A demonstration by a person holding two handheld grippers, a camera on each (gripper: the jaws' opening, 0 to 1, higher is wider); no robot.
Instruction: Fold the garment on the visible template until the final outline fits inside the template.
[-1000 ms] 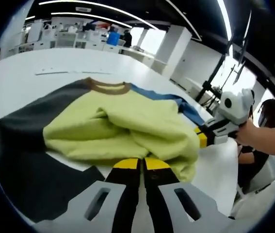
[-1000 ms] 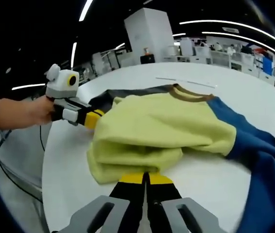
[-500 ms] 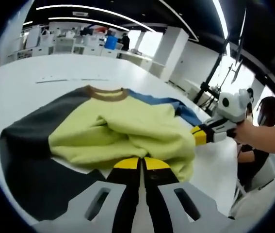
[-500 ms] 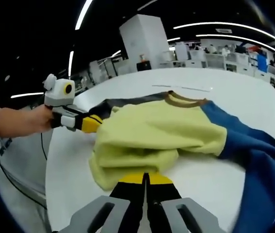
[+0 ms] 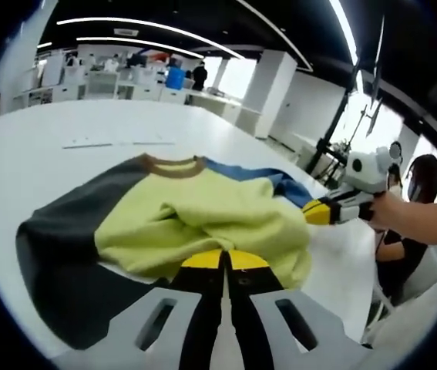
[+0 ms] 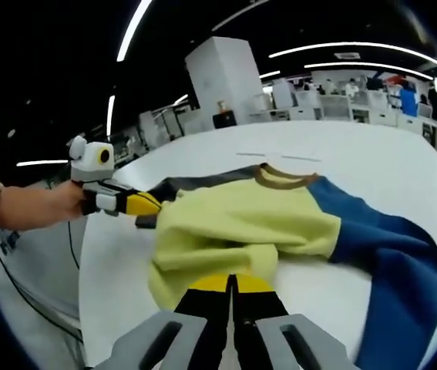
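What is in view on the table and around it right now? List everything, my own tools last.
Colour-block fleece sweatshirt: one, yellow-green body, brown collar, lying on the table with its lower part folded up over the chest.
Dark grey sleeve: one, spread out on the table on the left gripper's side.
Blue sleeve: one, spread out on the table on the right gripper's side.
White table: one, round-edged, under the garment.
Thin line marks: a few, pale, on the tabletop beyond the collar.
White pillar: one, behind the table.
Left gripper: one, yellow-tipped black jaws closed at the folded hem.
Right gripper: one, yellow-tipped black jaws closed at the hem's other side.
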